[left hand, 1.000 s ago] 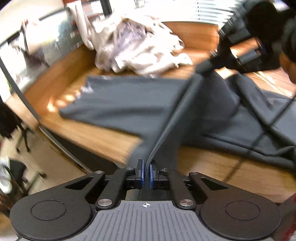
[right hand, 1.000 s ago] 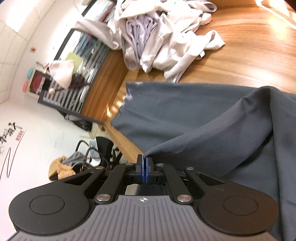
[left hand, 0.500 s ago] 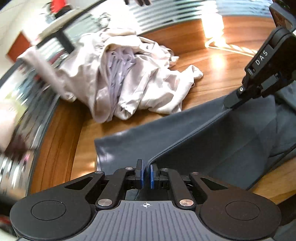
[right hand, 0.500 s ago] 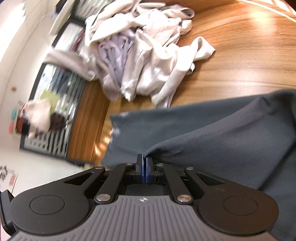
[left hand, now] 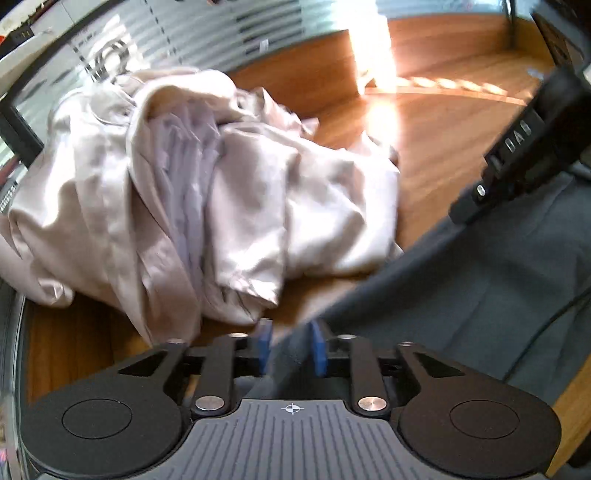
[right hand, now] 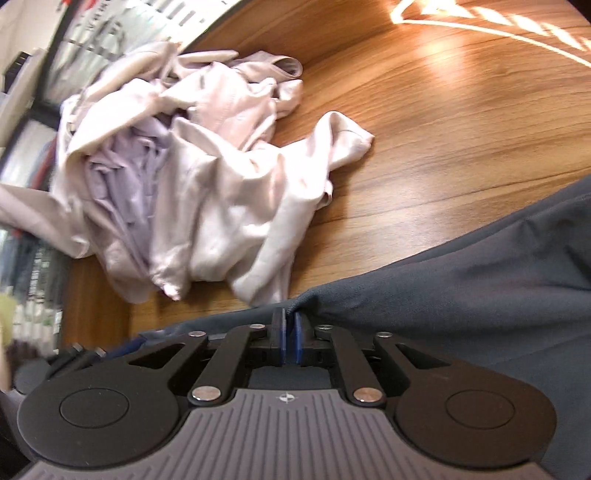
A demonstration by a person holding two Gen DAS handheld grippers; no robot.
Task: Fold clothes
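Observation:
A dark grey garment (left hand: 480, 295) lies spread on the wooden table (left hand: 443, 122). In the left wrist view its folded edge runs down between the blue pads (left hand: 264, 347) of my left gripper (left hand: 291, 345). Those jaws stand apart, and the cloth rests loosely in the gap. In the right wrist view my right gripper (right hand: 290, 328) is pinched on a puckered fold of the same grey garment (right hand: 461, 306), with only a thin slit between its pads. The right gripper's black body (left hand: 517, 158) shows at the right of the left wrist view, low over the cloth.
A crumpled pile of pale pink and lilac clothes (left hand: 221, 203) (right hand: 203, 184) lies just beyond both grippers. Bare wood (right hand: 461, 110) with a bright sun patch stretches behind it. A glass partition with blinds (left hand: 221, 33) stands at the table's far side.
Both grippers carried the grey garment's edge forward towards the pale pile and down near the table. The left jaws, shut on the cloth before, have opened.

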